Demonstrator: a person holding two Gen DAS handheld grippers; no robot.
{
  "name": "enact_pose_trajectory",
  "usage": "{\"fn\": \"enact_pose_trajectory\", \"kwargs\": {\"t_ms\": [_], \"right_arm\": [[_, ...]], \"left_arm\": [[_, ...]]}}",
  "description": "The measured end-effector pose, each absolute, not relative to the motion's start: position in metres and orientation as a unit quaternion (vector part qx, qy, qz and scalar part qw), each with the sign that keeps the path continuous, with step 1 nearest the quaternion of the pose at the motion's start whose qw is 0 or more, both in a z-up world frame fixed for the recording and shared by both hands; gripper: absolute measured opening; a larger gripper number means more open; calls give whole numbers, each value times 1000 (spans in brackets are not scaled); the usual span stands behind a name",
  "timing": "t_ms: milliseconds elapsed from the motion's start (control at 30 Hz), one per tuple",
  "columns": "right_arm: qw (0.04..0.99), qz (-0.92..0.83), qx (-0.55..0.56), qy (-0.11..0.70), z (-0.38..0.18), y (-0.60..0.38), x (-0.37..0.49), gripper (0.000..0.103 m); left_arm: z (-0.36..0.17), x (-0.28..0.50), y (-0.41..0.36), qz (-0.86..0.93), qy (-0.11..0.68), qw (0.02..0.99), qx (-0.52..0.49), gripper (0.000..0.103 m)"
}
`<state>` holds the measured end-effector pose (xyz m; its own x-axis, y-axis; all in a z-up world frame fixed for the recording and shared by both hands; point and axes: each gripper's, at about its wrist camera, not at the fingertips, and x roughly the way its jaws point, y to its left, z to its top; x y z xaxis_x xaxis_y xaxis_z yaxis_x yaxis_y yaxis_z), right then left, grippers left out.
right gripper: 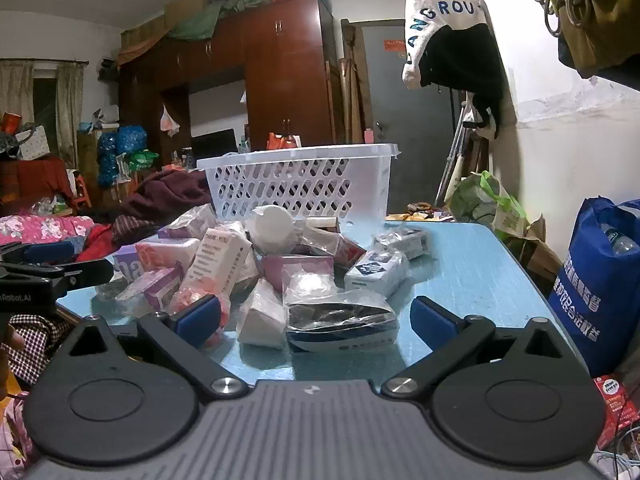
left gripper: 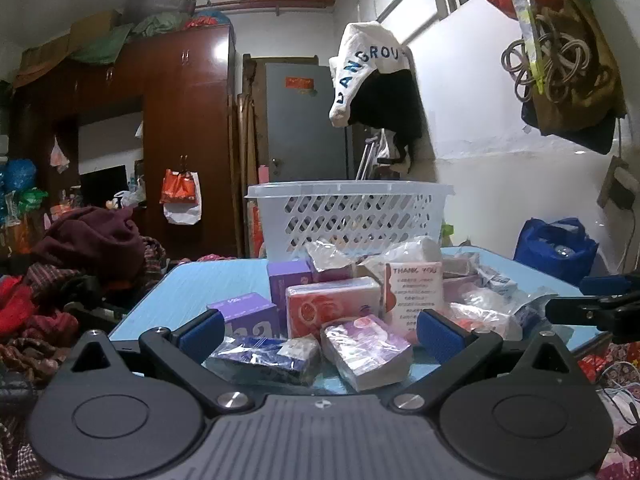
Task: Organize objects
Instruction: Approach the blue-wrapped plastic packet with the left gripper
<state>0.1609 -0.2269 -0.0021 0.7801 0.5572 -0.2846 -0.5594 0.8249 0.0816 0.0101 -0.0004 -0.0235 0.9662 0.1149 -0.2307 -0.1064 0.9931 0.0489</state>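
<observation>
Packets and small boxes [left gripper: 332, 312] sit heaped mid-table, just in front of your white basket [left gripper: 348, 216], which stands at the far edge of the blue table [left gripper: 188, 284]. Nearest your left gripper [left gripper: 320, 332]: a dark blue packet [left gripper: 264, 360] and a purple packet [left gripper: 366, 350], both between its fingers, which are spread wide and hold nothing. Your right gripper [right gripper: 316, 316] is also spread apart, empty, with a black-and-white pouch [right gripper: 340, 326] lying between its fingers. A blue bag [right gripper: 600, 280] stands right of the table.
</observation>
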Motion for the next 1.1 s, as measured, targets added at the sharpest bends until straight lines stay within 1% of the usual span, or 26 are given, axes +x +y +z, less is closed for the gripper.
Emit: {"fn": "enact_pose_trajectory", "kwargs": {"t_ms": [500, 1100], "right_arm": [[942, 297, -3, 154, -5, -228, 164, 103], [949, 280, -11, 142, -6, -227, 162, 103]], "left_arm": [[-27, 14, -1, 58, 128, 990, 22, 103], [-28, 16, 2, 60, 128, 990, 19, 103]]}}
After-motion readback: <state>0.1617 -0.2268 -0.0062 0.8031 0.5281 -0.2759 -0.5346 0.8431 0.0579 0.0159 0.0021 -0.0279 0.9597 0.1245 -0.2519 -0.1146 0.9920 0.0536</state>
